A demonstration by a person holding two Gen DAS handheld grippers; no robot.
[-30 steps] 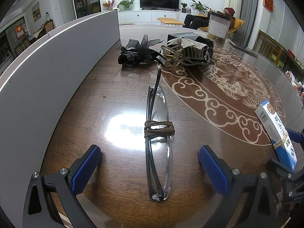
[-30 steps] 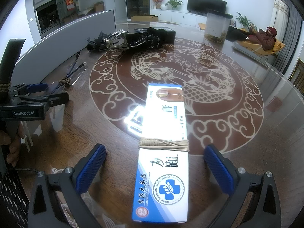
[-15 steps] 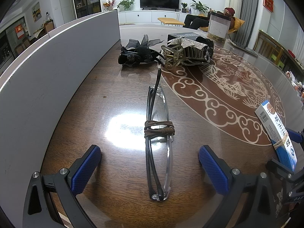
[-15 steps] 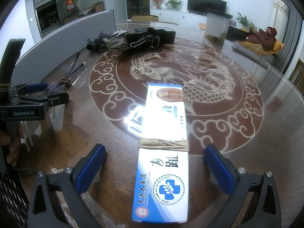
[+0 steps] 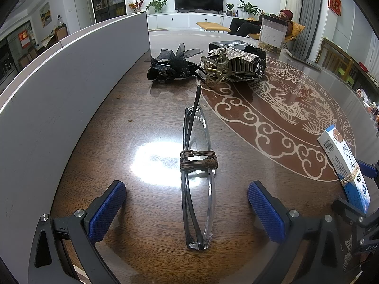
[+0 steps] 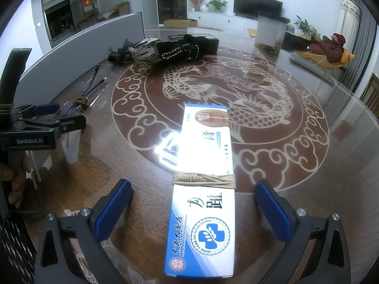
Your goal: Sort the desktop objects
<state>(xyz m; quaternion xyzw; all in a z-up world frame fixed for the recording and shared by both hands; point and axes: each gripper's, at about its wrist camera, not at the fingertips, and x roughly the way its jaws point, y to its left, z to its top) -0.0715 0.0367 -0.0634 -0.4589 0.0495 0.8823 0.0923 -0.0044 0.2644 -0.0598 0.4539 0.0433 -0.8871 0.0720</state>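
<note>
On the glossy wooden table [image 5: 132, 123], folded glasses [image 5: 197, 177] lying lengthwise, brown cord [image 5: 198, 163] wound around the middle, one temple sticking out toward the far end. Left gripper [image 5: 187, 207] spread wide, blue pads [image 5: 107, 210] low on either side of the glasses, touching neither side. Farther back, black bow hair clip [image 5: 171, 67] just beside a rhinestone claw clip [image 5: 231, 65], both near the end of a grey panel [image 5: 61, 90] running along the left edge. Behind those, a black box [image 5: 227, 43] and a clear container [image 5: 272, 34].

Over on the right wrist view, long ointment box [image 6: 203, 184] flat on the table, white and blue, tan string [image 6: 205, 178] tied across the middle, lying partly on the dragon inlay [image 6: 225, 87]. Right gripper [image 6: 193, 210] wide apart too, pads [image 6: 113, 209] flanking the near half of the box, clear gaps on both sides. Left gripper visible at the far left, a hand [image 6: 16, 177] wrapped around its handle. Seated person [image 6: 329, 47] well off in the background.
</note>
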